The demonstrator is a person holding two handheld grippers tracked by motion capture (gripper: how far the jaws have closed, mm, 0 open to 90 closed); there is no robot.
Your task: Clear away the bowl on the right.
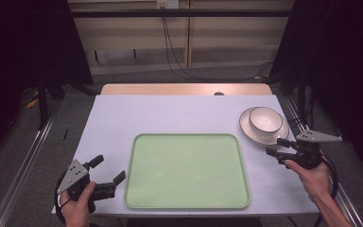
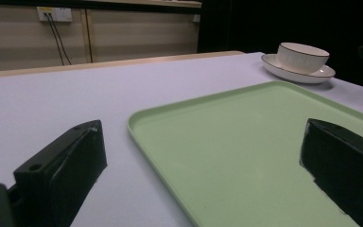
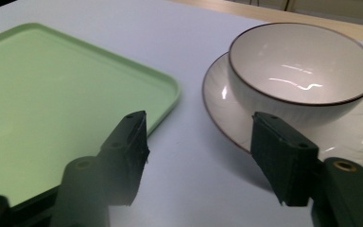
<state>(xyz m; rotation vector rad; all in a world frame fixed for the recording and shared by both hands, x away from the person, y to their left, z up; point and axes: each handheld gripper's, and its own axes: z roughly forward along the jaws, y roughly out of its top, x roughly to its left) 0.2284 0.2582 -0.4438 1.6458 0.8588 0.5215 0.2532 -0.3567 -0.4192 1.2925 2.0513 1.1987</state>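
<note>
Although the bowl (image 1: 265, 119) is the thing being approached, it is not yet gripped: it is seen standing upright in the plate (image 1: 246, 128) near the far right corner of the desk (image 1: 170, 113), well apart from the green tray (image 1: 186, 171), whose bed is bare. The work is therefore judged to be at its opening, with the grasp, the lift and any setting down all left to be done. The right gripper (image 1: 272, 146) is held just beside the near rim of the plate, close to the right edge of the desk, its jaws pointed toward the crockery; in the right gripper view they are shown partly spread, with nothing between the pads, one jaw over bare desk between tray and plate and the other before the plate's rim, though contact there cannot be told. The left gripper (image 1: 108, 170) is kept low at the near left corner of the desk, beside the tray's left edge, its jaws spread wide and empty, with the tray's near corner framed between them in the left gripper view.
</note>
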